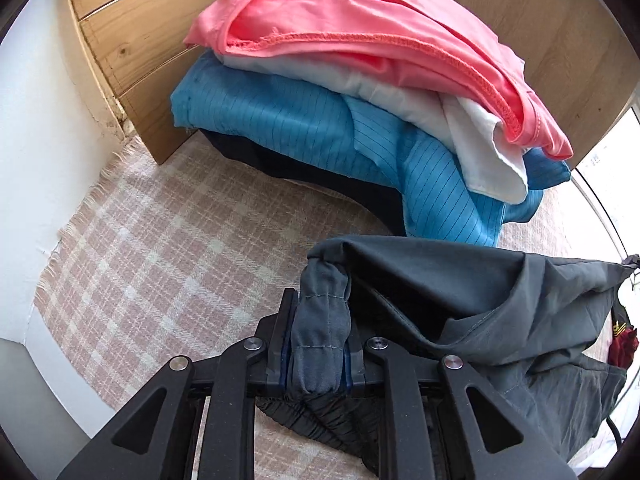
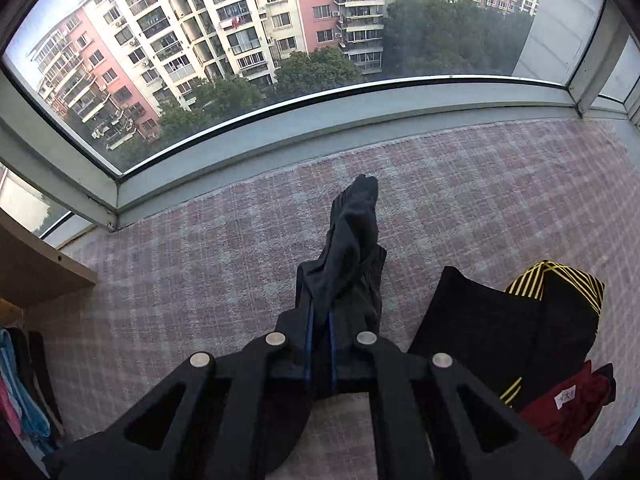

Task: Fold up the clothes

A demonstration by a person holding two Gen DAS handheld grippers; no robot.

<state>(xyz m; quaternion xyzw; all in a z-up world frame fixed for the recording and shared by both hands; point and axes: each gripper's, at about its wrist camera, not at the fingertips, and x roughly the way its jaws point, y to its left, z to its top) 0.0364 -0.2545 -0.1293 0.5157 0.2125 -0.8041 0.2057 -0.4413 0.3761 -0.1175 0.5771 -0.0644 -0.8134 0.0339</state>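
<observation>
Checked pink blanket (image 2: 460, 184) covers the sill under a bay window (image 2: 280, 40); both the left gripper (image 1: 318, 340) and right gripper (image 2: 320, 320) clamp the grey garment (image 1: 500, 288), the maroon cloth's label (image 2: 565, 396) unreadable.

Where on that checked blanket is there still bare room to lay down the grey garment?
Bare checked blanket lies between the white wall and the folded stack; more runs along the window frame. It is crowded by the black and yellow garment and the dark red garment.
</observation>
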